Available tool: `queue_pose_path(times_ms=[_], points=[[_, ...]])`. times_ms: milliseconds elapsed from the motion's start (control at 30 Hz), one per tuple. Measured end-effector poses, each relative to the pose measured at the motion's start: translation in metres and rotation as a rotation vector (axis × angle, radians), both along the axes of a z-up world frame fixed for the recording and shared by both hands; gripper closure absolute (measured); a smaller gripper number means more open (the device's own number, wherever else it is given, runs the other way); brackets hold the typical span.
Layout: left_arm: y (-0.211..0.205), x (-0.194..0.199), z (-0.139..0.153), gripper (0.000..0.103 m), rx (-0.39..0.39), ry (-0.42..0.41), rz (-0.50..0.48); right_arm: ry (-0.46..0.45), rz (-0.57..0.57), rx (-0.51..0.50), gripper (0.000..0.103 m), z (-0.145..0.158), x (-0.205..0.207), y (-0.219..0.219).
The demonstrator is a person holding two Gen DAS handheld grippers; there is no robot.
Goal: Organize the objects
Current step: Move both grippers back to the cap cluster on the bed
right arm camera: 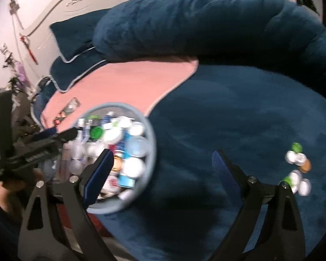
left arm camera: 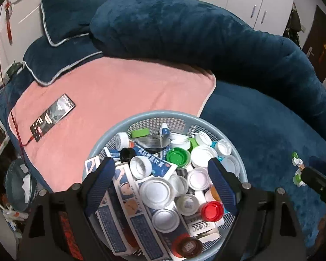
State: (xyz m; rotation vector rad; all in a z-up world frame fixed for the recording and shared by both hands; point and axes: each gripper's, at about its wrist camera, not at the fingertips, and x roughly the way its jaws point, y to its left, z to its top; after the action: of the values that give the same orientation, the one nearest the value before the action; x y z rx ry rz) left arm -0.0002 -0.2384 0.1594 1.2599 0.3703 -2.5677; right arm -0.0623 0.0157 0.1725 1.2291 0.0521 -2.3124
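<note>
Left hand-held gripper (left arm camera: 163, 178) hangs spread and empty above the round blue basket (left arm camera: 237, 152), which sits on the bed at the pink towel's (left arm camera: 119, 91) 5 o'clock corner, heaped with bottle caps (left arm camera: 156, 190), a red cap (left arm camera: 212, 211) and medicine boxes (left arm camera: 121, 213). Right hand-held gripper (right arm camera: 163, 169) is likewise spread, holding nothing over the blue bedspread (right arm camera: 239, 113). A small cluster of loose caps (right arm camera: 296, 169) lies at its 3 o'clock, well apart from the basket, so sorting looks barely begun.
</note>
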Motion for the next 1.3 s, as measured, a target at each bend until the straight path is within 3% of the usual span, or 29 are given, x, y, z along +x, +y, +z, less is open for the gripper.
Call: queue_pose_path(times_ms=[667, 833, 1033, 1300], points=[[0.094, -0.024, 0.017, 0.014, -0.077, -0.016, -0.181, 0.006, -0.197, 0.043, 0.003, 0.006, -0.002, 0.134], [0.126, -0.033, 0.016, 0.014, -0.092, -0.029, -0.248, -0.023, -0.264, 0.065, 0.003, -0.005, -0.008, 0.179], [0.155, -0.044, 0.013, 0.014, -0.054, -0.044, -0.294, -0.065, -0.299, 0.079, 0.000, -0.023, -0.015, 0.220], [0.192, -0.059, -0.004, 0.014, -0.068, -0.087, -0.361, -0.134, -0.332, 0.143, 0.000, -0.070, -0.043, 0.222]])
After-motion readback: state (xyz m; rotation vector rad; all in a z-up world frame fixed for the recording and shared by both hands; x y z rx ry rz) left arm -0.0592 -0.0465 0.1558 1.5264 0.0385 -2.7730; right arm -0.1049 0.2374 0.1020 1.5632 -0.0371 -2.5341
